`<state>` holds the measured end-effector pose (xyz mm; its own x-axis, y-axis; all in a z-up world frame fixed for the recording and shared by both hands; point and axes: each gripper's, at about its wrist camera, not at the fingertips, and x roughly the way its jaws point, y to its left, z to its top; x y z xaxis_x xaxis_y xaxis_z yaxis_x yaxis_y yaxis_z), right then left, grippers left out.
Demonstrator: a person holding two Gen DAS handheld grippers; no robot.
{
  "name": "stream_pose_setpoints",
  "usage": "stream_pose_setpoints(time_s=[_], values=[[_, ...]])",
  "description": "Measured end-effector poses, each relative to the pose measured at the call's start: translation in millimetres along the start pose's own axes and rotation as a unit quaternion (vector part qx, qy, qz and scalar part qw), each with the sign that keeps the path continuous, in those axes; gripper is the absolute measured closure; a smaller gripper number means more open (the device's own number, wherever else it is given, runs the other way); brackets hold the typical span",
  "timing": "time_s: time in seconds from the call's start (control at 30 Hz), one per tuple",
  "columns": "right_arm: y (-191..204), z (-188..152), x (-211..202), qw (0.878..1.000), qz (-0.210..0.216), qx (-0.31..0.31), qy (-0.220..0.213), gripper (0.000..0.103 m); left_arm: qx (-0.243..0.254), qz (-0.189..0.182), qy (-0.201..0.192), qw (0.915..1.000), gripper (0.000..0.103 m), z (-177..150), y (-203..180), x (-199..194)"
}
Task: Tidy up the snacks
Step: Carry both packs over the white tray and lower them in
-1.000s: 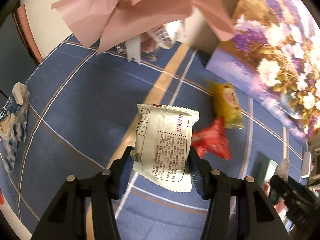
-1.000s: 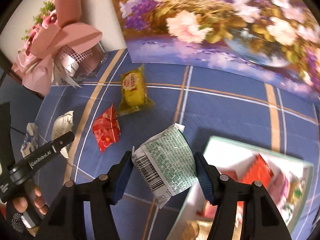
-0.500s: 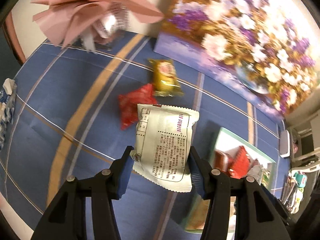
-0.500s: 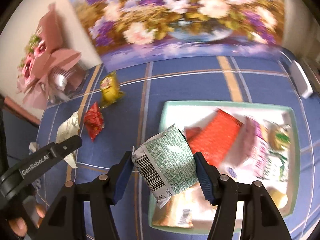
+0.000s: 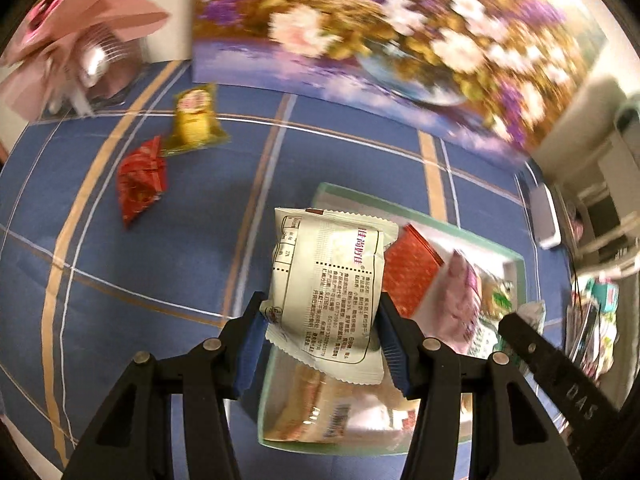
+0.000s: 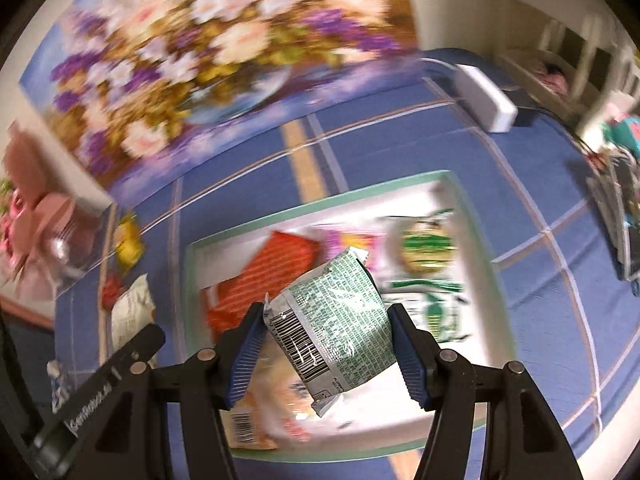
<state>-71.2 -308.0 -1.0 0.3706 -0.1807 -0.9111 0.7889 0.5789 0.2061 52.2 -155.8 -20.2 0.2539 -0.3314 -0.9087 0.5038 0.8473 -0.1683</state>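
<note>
My left gripper (image 5: 320, 340) is shut on a cream snack packet (image 5: 326, 292) with printed text, held above the left part of the green-rimmed white tray (image 5: 348, 193). My right gripper (image 6: 326, 350) is shut on a green-and-silver packet (image 6: 336, 324) with a barcode, held over the middle of the tray (image 6: 316, 199). The tray holds several snacks, among them a red box (image 6: 276, 272) and green-labelled packs (image 6: 426, 248). A yellow packet (image 5: 194, 120) and a red packet (image 5: 140, 178) lie loose on the blue cloth to the left.
A flower painting (image 5: 380, 36) leans along the back of the table. A pink bouquet (image 5: 84, 28) stands at the back left. A white block (image 6: 486, 98) lies at the back right, with clutter (image 6: 624, 232) beyond the right edge. The left gripper (image 6: 104, 376) shows low left in the right view.
Both grippers have swung to the right with their packets, from over the loose snacks to over the tray. Both stay shut on their packets.
</note>
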Motion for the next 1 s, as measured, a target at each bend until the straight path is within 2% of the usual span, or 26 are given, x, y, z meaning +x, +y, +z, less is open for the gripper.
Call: stream_pose_setpoints(time_s=[0.17,0.33,0.6,1.0], values=[[-15,-6,4,1.000,-0.004,0.018,0.012,0.039,0.030,0.004,0.011,0.9995,0.048,-15,-19,6],[-22,-16,9,0.999,-0.012,0.026,0.028,0.038,0.040,0.015,0.030,0.9987,0.048,-28,-22,15],[-30,-31,33,0.996,-0.023,0.036,0.074,0.038,0.061,0.021,0.049,0.9967,0.048,-43,-31,24],[-53,-33,43,0.992,-0.046,0.070,0.091,0.038,0.094,0.015,0.064,0.9934,0.047,-54,-52,35]])
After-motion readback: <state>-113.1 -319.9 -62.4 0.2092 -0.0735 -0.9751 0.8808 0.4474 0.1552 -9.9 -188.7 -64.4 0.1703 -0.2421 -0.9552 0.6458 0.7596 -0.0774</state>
